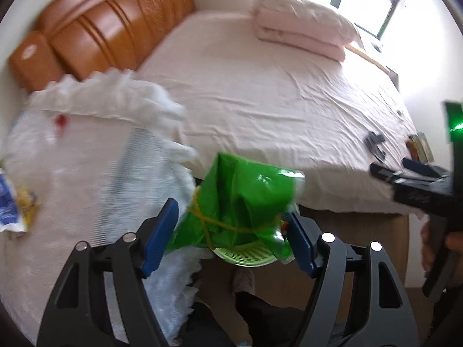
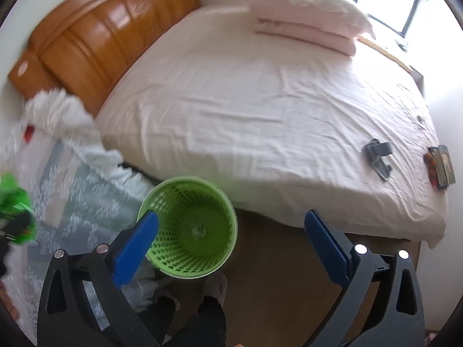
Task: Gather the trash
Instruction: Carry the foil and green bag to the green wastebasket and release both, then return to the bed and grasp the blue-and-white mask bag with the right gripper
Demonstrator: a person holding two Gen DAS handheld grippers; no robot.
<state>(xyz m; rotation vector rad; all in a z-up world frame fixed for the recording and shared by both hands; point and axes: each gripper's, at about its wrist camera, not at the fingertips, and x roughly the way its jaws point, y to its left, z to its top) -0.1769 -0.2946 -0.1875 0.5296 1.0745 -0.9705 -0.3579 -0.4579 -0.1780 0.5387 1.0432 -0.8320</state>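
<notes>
A green shiny snack wrapper [image 1: 240, 202] sits between the blue pads of my left gripper [image 1: 231, 231], above the green mesh wastebasket [image 1: 246, 256] on the floor; the jaws stand wide and I cannot tell whether they grip it. In the right wrist view the basket [image 2: 189, 228] stands beside the bed, looking empty. My right gripper [image 2: 231, 245] is open and empty above the basket; it also shows at the right edge of the left wrist view [image 1: 405, 177]. The wrapper shows blurred at the far left of the right wrist view [image 2: 13, 199].
A bed with pink sheet [image 2: 260, 101], folded bedding [image 2: 306, 14] and wooden headboard [image 2: 95, 37]. A lace-covered nightstand [image 1: 72, 159] holds a blue-yellow packet [image 1: 11, 202] and something red [image 1: 61, 120]. Dark objects [image 2: 379, 156] and a book [image 2: 442, 167] lie at the bed's foot. My slippered feet [image 2: 214, 286] are below.
</notes>
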